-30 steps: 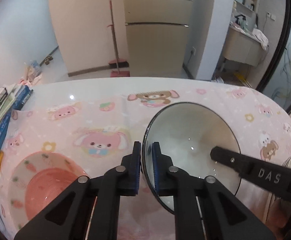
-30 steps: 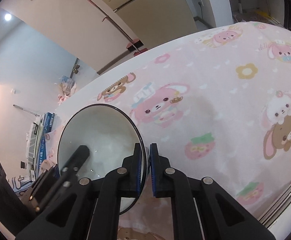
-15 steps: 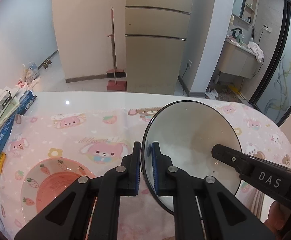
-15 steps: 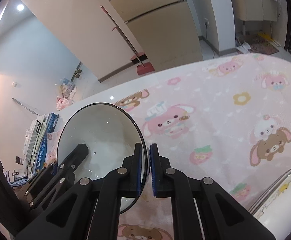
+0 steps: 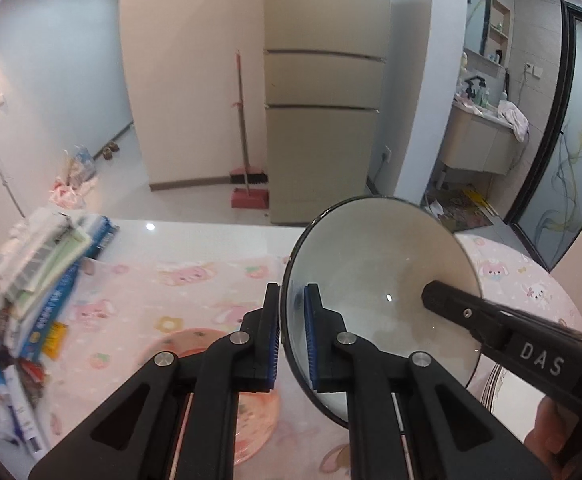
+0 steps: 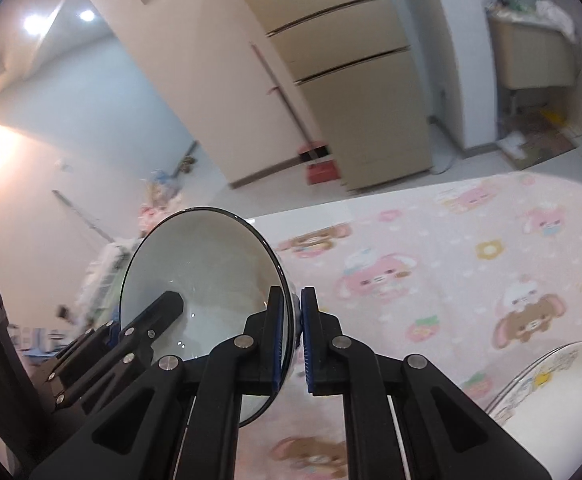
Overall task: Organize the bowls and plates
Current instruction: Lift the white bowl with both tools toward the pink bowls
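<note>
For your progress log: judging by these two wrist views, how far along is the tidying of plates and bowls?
Done: nothing visibly stacked yet. In hand: the dark-rimmed white bowl, clamped at opposite rims by the left gripper and right gripper, off the cloth. Left: the pink strawberry plate and the white patterned dish lie apart.

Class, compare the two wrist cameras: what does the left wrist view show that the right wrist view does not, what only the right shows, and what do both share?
Only the left wrist view: a pink plate on the tablecloth below the left gripper, and a stack of books at the table's left edge.

Only the right wrist view: a white dish with a cartoon rim at lower right.

Both: the dark-rimmed bowl, each gripper clamped on its rim from opposite sides, the right gripper too, the pink cartoon tablecloth, the fridge and the broom.
</note>
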Demonstrator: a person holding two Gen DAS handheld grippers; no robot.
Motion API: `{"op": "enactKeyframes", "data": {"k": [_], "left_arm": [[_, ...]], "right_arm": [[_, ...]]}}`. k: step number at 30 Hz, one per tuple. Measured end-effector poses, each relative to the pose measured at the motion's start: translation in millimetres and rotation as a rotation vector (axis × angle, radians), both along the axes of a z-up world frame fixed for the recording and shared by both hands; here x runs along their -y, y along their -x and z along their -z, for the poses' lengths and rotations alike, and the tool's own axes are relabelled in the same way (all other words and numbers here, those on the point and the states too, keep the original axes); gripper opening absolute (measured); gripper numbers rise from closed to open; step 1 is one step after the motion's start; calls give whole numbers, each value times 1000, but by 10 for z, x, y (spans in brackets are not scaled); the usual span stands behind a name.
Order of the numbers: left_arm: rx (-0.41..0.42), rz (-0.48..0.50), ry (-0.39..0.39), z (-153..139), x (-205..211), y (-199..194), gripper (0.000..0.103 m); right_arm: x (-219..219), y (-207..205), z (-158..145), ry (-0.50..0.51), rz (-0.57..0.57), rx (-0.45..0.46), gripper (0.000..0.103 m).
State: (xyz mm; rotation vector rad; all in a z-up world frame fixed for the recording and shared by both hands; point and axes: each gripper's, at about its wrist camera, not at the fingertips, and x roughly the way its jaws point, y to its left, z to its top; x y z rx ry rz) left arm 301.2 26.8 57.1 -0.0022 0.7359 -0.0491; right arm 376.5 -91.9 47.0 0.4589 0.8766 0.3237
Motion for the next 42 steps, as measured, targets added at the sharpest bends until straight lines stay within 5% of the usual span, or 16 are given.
{"op": "enactKeyframes", "data": {"k": [4, 14, 25, 31, 42], "left_arm": [[61, -57, -4, -139, -228, 331, 10], [168, -143, 99, -172, -852, 881, 9], [119, -220, 96, 437, -1199, 725, 10], [123, -220, 53, 654, -1176, 656, 11], [140, -210, 69, 818, -1158, 568, 12]], "right_arm": [[-210, 165, -180, -26, -77, 39, 9], [-901, 670, -515, 111, -197, 167, 10], [-1361, 554, -7, 172, -208, 113, 11], [-1456, 522, 216, 226, -213, 218, 11], [-1505, 499, 374, 307, -196, 261, 11]]}}
